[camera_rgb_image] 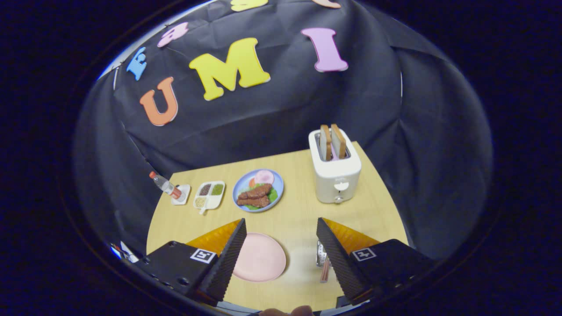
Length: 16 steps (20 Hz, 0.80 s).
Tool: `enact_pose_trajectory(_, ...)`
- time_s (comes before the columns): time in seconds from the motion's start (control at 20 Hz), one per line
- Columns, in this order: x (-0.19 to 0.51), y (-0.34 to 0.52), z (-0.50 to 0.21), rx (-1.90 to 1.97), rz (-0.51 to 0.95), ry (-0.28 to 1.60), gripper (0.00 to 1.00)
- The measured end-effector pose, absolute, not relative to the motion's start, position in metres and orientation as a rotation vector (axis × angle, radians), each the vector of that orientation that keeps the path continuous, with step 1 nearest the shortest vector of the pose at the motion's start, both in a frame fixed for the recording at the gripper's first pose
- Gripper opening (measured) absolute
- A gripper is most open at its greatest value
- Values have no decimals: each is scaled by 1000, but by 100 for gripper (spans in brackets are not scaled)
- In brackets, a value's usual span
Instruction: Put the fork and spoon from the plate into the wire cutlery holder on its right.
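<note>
Fingers (pixel 281 252) spread, empty | pink plate (pixel 259 256) part-hidden | cutlery holder (pixel 322 259) mostly hidden behind right finger

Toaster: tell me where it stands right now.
In the gripper view the toaster stands at the table's far side, beyond the open gripper's right finger, right of the blue plate.

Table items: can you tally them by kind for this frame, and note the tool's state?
Plates: 2 (empty pink plate, blue plate of food)
Toasters: 1 (toaster, two slices up)
Divided trays: 1 (tray)
Bottles: 1 (bottle)
Cutlery holders: 1 (wire holder)
Total: 6
The tool is open, holding nothing.
</note>
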<state>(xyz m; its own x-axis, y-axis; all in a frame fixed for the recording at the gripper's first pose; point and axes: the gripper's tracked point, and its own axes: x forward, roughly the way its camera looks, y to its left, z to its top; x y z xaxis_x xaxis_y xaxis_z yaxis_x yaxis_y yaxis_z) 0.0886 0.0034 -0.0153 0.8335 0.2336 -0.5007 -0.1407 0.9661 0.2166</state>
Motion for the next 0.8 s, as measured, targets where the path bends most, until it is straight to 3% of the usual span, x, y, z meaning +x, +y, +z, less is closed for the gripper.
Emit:
enact_pose_trajectory(0.3,48,13,69,124,214,134,96)
enact_pose_trajectory(0.8,-18,13,105,88,169,-75,96)
